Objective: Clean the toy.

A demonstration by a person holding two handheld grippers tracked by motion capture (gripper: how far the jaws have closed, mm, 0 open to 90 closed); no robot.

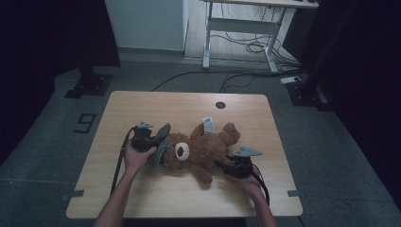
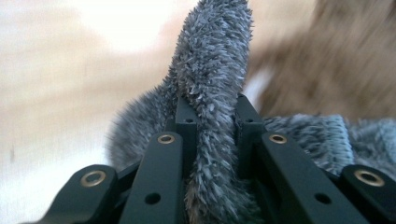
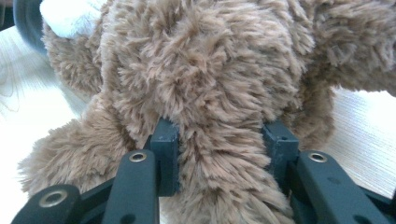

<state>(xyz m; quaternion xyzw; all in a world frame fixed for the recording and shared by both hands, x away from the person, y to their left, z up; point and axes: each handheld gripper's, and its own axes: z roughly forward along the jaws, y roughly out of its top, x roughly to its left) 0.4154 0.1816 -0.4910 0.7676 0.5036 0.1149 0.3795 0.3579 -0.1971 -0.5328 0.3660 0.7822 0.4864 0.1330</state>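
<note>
A brown teddy bear [image 1: 203,149] lies on its back across the middle of the wooden table [image 1: 142,194], its white muzzle [image 1: 182,151] facing up. A grey fuzzy garment [image 1: 161,146] sits around its head at the left. My left gripper [image 1: 153,142] is shut on a flap of that grey fuzzy garment [image 2: 212,70], which stands up between the jaws of my left gripper [image 2: 212,112]. At the bear's right side, my right gripper [image 1: 227,166] is shut on the bear. A thick fold of the bear's brown plush [image 3: 210,70] is pinched in my right gripper [image 3: 219,135].
A white tag [image 1: 207,125] sticks out of the bear toward the far side. A round cable hole [image 1: 220,105] sits near the table's far edge. Behind the table stand a white desk frame [image 1: 236,28], floor cables [image 1: 246,47] and black stand bases [image 1: 90,85].
</note>
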